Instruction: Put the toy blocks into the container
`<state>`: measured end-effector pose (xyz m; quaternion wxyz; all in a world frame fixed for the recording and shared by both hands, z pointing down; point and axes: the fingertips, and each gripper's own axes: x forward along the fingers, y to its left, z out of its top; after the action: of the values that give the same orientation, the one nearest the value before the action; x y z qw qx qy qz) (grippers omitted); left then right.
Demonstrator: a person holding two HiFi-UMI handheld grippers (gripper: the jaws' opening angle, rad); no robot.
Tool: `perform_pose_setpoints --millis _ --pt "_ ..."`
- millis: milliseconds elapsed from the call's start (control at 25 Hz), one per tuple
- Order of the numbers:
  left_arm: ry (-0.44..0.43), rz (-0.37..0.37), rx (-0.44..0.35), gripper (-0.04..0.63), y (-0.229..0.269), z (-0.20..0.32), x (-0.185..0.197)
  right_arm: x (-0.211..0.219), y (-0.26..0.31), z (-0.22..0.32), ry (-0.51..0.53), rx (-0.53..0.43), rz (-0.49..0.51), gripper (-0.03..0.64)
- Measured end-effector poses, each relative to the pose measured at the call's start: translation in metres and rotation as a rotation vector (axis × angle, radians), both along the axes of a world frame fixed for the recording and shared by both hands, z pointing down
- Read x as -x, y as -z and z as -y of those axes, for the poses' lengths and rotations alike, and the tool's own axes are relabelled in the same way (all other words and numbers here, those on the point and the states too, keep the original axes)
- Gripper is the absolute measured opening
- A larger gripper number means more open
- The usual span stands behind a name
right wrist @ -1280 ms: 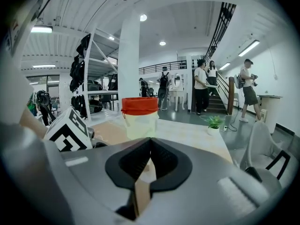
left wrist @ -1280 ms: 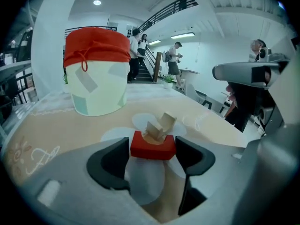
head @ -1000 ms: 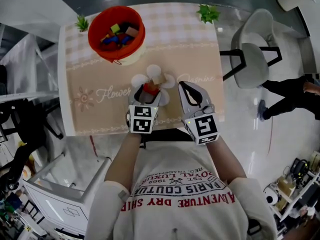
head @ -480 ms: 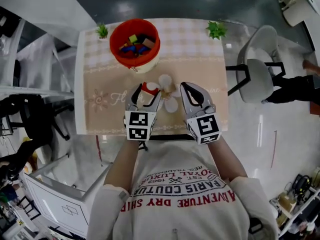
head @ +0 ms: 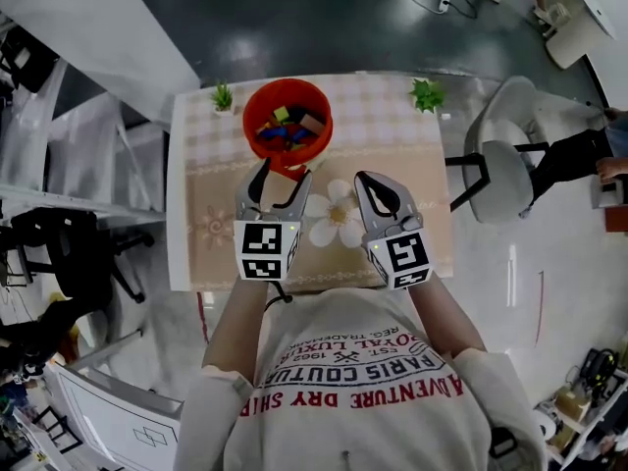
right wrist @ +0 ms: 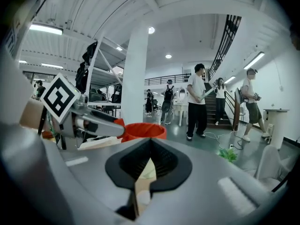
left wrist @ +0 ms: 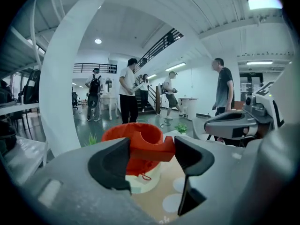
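Observation:
The red container stands at the far side of the table with several coloured blocks inside. My left gripper hovers just in front of it, shut on a red arch-shaped block. In the left gripper view the red block sits clamped between both pads of the left gripper, with the container right behind it. My right gripper hangs beside it over the mat, shut and empty. In the right gripper view the right gripper has its pads together, and the container shows beyond.
A beige mat with a white flower print covers the table. Two small green plants stand at the far corners. A grey chair is to the right. Several people stand in the hall behind.
Both grippers have risen. The left one has carried the red block away from the flower print up to the container's near rim. The right one has stayed shut.

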<state>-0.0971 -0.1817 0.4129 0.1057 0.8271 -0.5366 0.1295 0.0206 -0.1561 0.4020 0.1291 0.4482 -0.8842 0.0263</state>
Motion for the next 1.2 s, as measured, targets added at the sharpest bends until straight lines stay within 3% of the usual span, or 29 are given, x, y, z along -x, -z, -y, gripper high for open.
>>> perform_pose_setpoints --millis 200,440,600,760,880,1200 --pt "-0.028 0.004 -0.003 0.307 0.01 0.038 0.013 0.007 0.007 0.013 -0.033 -0.011 -0.016 0.002" --pt "-0.061 0.002 0.065 0.307 -0.012 0.07 0.016 0.008 -0.001 0.019 -0.08 0.007 -0.043 0.002" --pt "-0.089 0.05 0.081 0.307 -0.024 0.073 0.014 0.004 -0.008 0.017 -0.106 0.016 -0.056 0.002" --pt "-0.029 0.092 0.076 0.308 -0.027 0.076 0.019 0.002 -0.014 0.014 -0.109 0.033 -0.068 0.002" --pt "0.014 0.062 0.083 0.362 -0.027 0.071 0.023 0.003 -0.012 0.013 -0.091 0.025 -0.069 0.0" --pt "0.089 -0.016 0.066 0.37 -0.022 0.036 0.008 -0.021 -0.015 0.006 -0.026 0.037 -0.048 0.0"
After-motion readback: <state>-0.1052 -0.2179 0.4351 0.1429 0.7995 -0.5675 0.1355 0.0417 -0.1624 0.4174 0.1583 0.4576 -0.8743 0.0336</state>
